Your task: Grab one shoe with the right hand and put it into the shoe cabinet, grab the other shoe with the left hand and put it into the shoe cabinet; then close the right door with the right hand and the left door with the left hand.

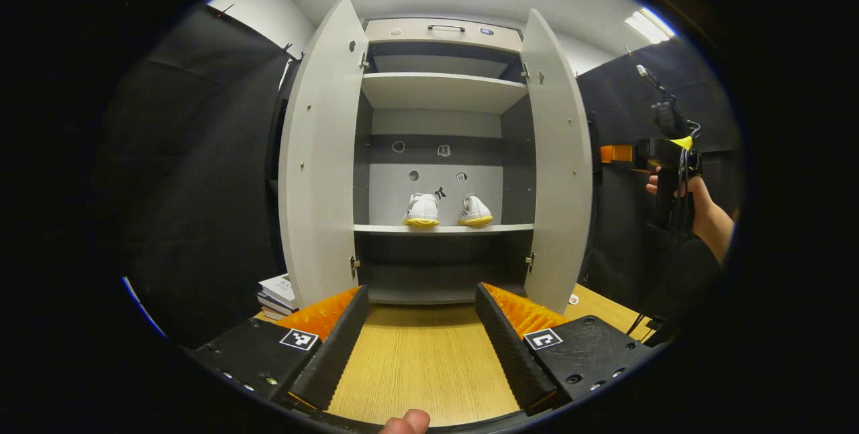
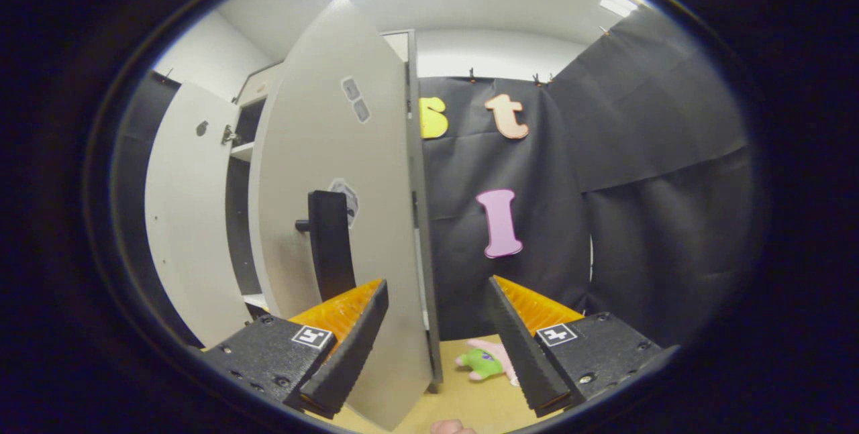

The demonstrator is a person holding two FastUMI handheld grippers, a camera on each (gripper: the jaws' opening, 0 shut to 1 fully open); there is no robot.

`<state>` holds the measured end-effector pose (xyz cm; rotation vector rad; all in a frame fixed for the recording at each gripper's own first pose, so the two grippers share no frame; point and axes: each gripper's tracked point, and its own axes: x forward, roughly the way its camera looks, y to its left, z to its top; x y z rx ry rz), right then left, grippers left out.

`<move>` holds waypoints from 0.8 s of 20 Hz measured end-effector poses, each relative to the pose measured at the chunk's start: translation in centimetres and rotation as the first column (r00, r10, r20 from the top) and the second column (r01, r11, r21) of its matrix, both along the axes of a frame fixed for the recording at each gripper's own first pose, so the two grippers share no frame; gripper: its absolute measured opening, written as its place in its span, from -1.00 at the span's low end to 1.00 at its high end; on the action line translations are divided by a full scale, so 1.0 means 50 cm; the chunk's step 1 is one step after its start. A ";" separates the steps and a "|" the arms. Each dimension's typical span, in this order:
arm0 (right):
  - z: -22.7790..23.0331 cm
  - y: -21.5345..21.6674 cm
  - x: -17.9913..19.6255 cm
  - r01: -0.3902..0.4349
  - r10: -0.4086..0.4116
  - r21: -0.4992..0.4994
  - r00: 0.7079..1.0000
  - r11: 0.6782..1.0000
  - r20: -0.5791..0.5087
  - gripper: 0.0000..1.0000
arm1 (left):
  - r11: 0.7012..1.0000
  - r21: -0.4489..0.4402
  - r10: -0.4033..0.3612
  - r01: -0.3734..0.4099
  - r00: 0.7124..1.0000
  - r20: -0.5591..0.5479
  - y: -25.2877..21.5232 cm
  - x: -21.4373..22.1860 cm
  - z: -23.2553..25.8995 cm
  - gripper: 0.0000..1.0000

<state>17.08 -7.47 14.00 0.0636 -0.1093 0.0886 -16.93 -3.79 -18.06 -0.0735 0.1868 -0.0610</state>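
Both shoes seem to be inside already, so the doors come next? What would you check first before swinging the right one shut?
1. Both shoes on the shelf, clear of the doorway: ok.
2. Right door open, its edge between the right gripper's fingers: ok.
3. Right gripper open, nothing held: ok.
4. Left gripper open, back from the cabinet: ok.
5. Left door open, out of the way: ok.
6. Hinges sound: cannot tell.
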 end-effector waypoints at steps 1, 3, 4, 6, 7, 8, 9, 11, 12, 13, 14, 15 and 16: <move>0.000 0.026 0.006 -0.011 0.011 -0.009 1.000 1.000 0.005 0.92 | 1.000 0.003 0.005 -0.005 1.000 -0.003 0.004 -0.003 -0.003 0.91; 0.002 0.073 0.025 -0.032 0.032 -0.019 0.999 0.999 0.007 0.83 | 1.000 0.010 0.017 -0.017 1.000 -0.006 0.015 -0.005 -0.005 0.91; 0.000 0.100 0.037 -0.050 0.050 -0.014 0.999 0.999 0.000 0.92 | 1.000 0.014 0.026 -0.026 1.000 -0.008 0.023 -0.008 -0.008 0.91; -0.003 0.156 0.061 -0.083 0.083 -0.005 0.997 0.997 -0.013 0.92 | 0.999 0.019 0.044 -0.044 0.999 -0.014 0.036 -0.012 -0.014 0.91; 0.000 0.180 0.074 -0.091 0.091 -0.005 0.996 0.996 -0.011 0.92 | 0.998 0.021 0.054 -0.054 0.998 -0.014 0.042 -0.015 -0.014 0.91; 0.002 0.197 0.091 -0.091 0.090 -0.009 0.996 0.996 -0.012 0.83 | 0.998 0.023 0.065 -0.065 0.998 -0.016 0.049 -0.021 -0.016 0.91; 0.006 0.205 0.102 -0.085 0.085 -0.009 0.996 0.996 -0.006 0.92 | 0.997 0.025 0.075 -0.075 0.997 -0.018 0.057 -0.022 -0.018 0.91; 0.025 0.204 0.122 -0.066 0.066 -0.013 0.998 0.998 0.020 0.92 | 0.995 0.028 0.094 -0.093 0.995 -0.026 0.071 -0.028 -0.027 0.91; 0.030 0.197 0.133 -0.057 0.057 -0.017 0.998 0.998 0.022 0.92 | 0.995 0.027 0.101 -0.100 0.994 -0.034 0.077 -0.031 -0.032 0.90; 0.029 0.192 0.136 -0.057 0.057 -0.018 0.998 0.998 0.013 0.92 | 0.994 0.022 0.106 -0.105 0.994 -0.040 0.083 -0.031 -0.038 0.90; 0.027 0.187 0.133 -0.059 0.059 -0.018 0.998 0.998 0.007 0.92 | 0.994 0.017 0.111 -0.110 0.993 -0.045 0.090 -0.031 -0.042 0.91; 0.026 0.177 0.123 -0.055 0.056 -0.011 0.998 0.998 0.005 0.93 | 0.993 0.016 0.121 -0.120 0.992 -0.046 0.097 -0.033 -0.044 0.91; 0.021 0.169 0.103 -0.057 0.057 -0.003 0.998 0.998 0.006 0.92 | 0.991 0.019 0.134 -0.133 0.990 -0.049 0.108 -0.033 -0.047 0.91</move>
